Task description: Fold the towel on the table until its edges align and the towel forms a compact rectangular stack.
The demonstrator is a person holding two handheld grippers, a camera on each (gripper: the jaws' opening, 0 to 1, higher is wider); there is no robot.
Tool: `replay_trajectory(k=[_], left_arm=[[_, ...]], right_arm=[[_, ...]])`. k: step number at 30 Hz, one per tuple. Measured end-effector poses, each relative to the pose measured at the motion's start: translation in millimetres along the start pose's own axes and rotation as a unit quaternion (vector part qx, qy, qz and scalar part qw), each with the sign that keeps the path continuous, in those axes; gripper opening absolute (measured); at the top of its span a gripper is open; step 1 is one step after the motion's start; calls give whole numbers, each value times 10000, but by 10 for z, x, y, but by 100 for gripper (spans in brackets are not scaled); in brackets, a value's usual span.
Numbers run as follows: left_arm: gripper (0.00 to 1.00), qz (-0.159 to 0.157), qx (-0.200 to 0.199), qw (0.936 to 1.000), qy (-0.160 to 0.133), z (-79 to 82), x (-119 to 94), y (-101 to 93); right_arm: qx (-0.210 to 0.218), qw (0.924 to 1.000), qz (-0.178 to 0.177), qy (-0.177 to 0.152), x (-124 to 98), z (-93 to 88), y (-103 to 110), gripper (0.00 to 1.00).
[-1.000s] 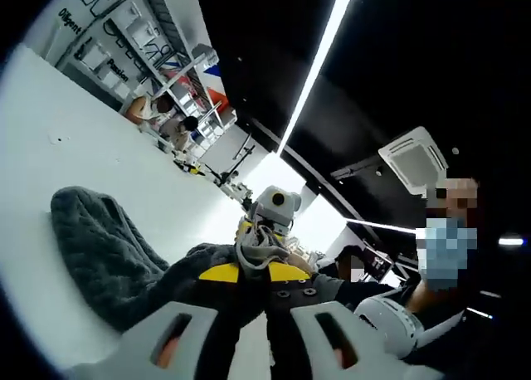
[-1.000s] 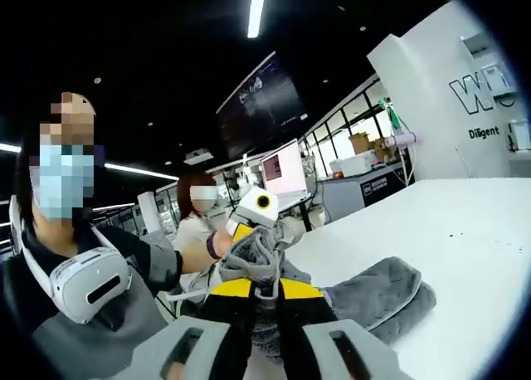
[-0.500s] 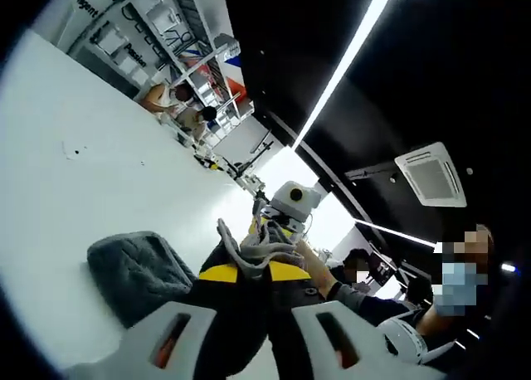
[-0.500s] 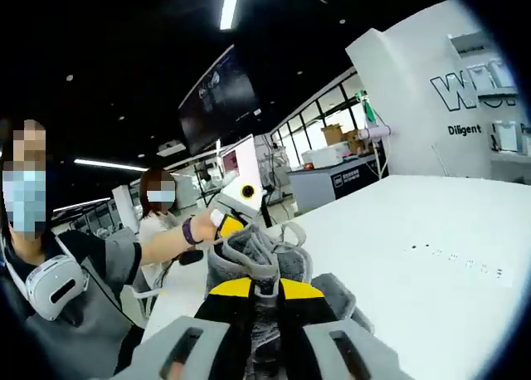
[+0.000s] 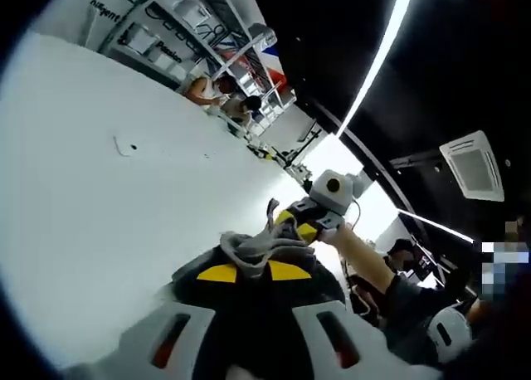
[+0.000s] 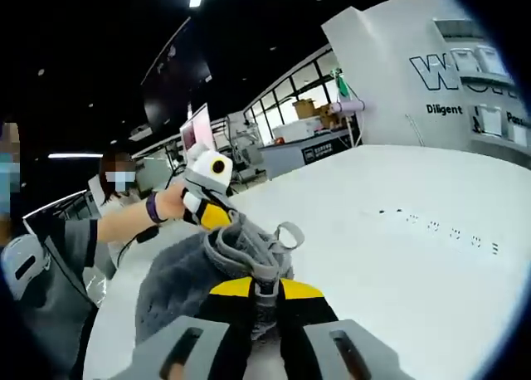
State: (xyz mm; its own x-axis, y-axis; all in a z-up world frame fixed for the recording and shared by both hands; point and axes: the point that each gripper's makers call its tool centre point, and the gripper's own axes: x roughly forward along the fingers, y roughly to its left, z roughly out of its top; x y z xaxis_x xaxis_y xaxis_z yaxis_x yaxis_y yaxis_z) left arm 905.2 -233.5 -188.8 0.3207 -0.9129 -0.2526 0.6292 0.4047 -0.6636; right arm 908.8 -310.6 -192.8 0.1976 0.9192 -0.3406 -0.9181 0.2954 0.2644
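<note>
- The left gripper [image 5: 253,274] rises from the bottom centre of the frame, its jaws closed on a bunched fold of grey towel [image 5: 255,249].
- A white table [image 5: 99,214] spreads across the left half.
- Right of centre, the right gripper [image 5: 300,224], yellow and black, is held by a person's hand [image 5: 334,233].
- Shelves [image 5: 195,27] stand at upper left.
- A long ceiling light [image 5: 380,52] crosses the upper right.

Your table [image 6: 431,272] is a plain white top, running out ahead of your right fingers [image 6: 303,293] and off to their right side. The grey towel [image 6: 178,272] is bunched on it just left of those fingers. There's a faint row of small dark marks [image 6: 431,225] further out on the right.
</note>
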Motion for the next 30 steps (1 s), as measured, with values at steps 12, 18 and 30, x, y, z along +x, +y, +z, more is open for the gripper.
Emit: replay_trajectory(k=[12,18,30], left_arm=[[10,914,2419,9644,551,-165,178,272],[10,943,2537,9619,399,-155,158,280],[18,527,2046,9761,-508,77,21,150]], right_arm=[[-850,9943,-268,582,133,-339,-174,9],[-725,9963,-273,363,113,-330,-168,9],[-738,9948,-641,-286,-43,-104,-213,25]])
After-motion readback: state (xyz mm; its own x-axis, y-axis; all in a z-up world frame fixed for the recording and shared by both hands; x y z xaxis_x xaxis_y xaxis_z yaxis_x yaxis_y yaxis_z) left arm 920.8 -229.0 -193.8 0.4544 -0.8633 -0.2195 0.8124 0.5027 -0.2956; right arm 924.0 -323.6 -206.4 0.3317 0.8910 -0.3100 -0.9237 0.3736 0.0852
